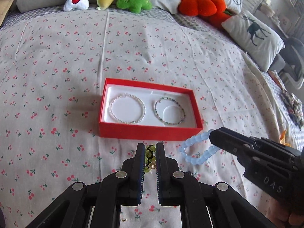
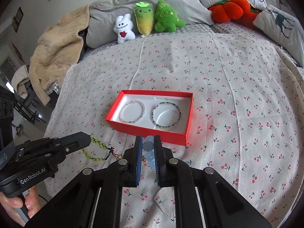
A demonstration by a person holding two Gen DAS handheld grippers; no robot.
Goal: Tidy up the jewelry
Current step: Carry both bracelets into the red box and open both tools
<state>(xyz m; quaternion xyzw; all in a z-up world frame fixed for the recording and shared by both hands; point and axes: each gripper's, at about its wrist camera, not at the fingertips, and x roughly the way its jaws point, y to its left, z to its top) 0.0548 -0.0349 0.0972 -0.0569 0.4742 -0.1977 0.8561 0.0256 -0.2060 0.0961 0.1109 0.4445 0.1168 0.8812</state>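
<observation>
A red box (image 1: 144,132) (image 2: 171,137) with a white lining lies on the bed. Inside it rest a white bead bracelet (image 1: 127,108) (image 2: 132,111) at the left and a dark multicolour bead bracelet (image 1: 169,111) (image 2: 166,116) at the right. My left gripper (image 1: 150,153) (image 2: 89,139) is shut on a yellow-green bead bracelet (image 1: 150,156) (image 2: 95,153), which hangs above the sheet in front of the box. My right gripper (image 2: 147,147) (image 1: 210,135) is shut on a pale blue bead bracelet (image 1: 195,151) (image 2: 149,153), held just right of the left one, near the box's front right corner.
The cherry-print sheet (image 2: 237,95) covers the bed. Plush toys (image 2: 146,20), an orange pumpkin cushion (image 2: 228,9) and a deer pillow (image 1: 252,38) line the far edge. A beige blanket (image 2: 57,47) is heaped at the far left. A person's hand (image 2: 20,203) holds the left gripper.
</observation>
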